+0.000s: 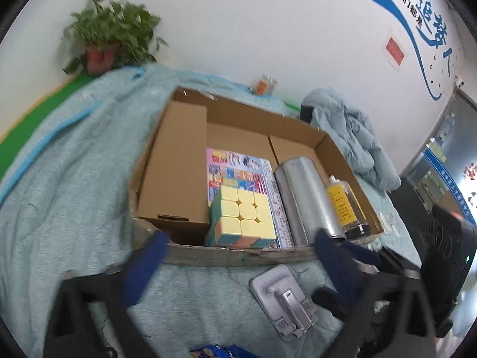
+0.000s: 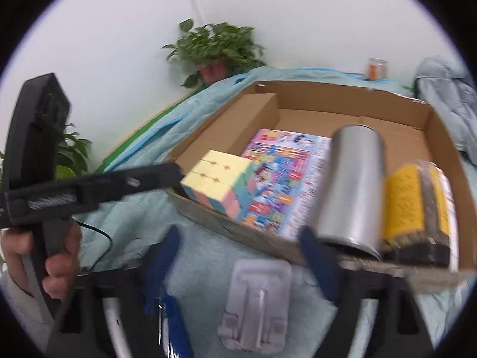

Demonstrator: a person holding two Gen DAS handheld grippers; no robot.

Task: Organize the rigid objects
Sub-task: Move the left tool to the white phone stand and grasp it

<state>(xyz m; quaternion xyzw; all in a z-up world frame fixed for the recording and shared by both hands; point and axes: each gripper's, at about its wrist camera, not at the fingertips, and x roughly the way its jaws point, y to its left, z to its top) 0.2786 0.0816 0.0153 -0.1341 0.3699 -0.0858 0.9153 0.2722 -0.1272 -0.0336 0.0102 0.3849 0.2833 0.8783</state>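
An open cardboard box (image 1: 334, 149) (image 2: 441, 125) lies on a teal quilt. Inside lie a pastel puzzle cube (image 1: 243, 219) (image 2: 219, 183), a colourful printed pack (image 1: 238, 167) (image 2: 286, 176), a silver can (image 1: 307, 197) (image 2: 351, 188), a yellow-labelled bottle (image 1: 345, 205) (image 2: 411, 200) and a brown carton (image 1: 176, 167) (image 2: 238, 119). A grey phone stand (image 1: 283, 301) (image 2: 256, 301) lies on the quilt in front of the box. My left gripper (image 1: 238, 256) is open and empty just before the box's near wall; it also shows in the right wrist view (image 2: 179, 173), beside the cube. My right gripper (image 2: 241, 250) is open and empty above the stand.
A potted plant (image 1: 110, 38) (image 2: 214, 50) stands at the back by the white wall. A small jar (image 1: 265, 85) (image 2: 377, 68) sits behind the box. A bunched teal jacket (image 1: 351, 137) (image 2: 447, 89) lies to the right. A blue packet (image 1: 217, 352) (image 2: 176, 322) lies nearest me.
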